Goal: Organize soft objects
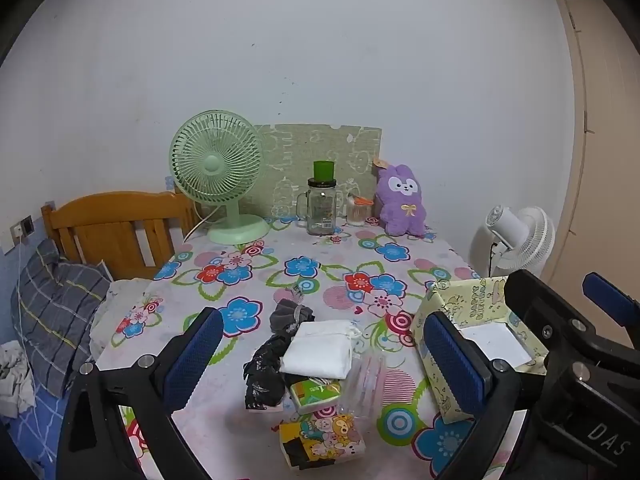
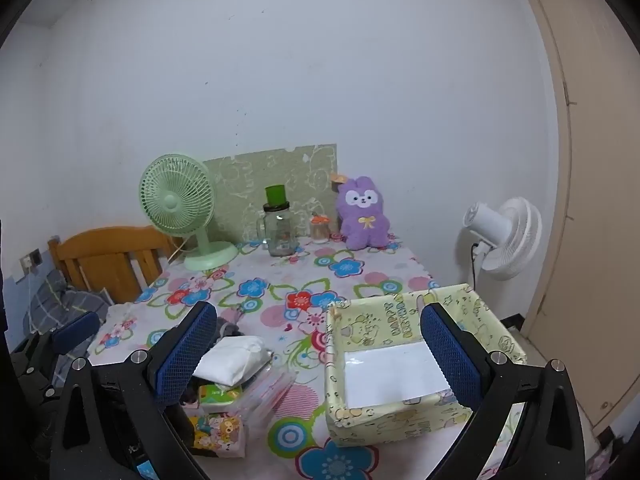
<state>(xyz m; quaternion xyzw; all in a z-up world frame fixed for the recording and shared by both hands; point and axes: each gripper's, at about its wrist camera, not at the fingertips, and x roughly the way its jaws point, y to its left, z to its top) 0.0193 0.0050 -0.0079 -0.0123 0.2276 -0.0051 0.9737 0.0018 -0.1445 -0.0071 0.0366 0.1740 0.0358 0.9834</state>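
A white folded cloth (image 1: 318, 350) tops a heap with gray sock (image 1: 289, 316), black bag (image 1: 264, 376) and tissue packs (image 1: 316, 395), beside the open yellow box (image 2: 404, 364).

Readable: "HAPPY BIRTHDAY" printed on the inner back wall of the yellow box (image 2: 394, 314), seen again, smaller and blurred, in the left view (image 1: 478, 304). "DAS" in pale letters on the black body of the right gripper (image 1: 608, 438). Label print on the jar (image 1: 321, 210) too small to make out.
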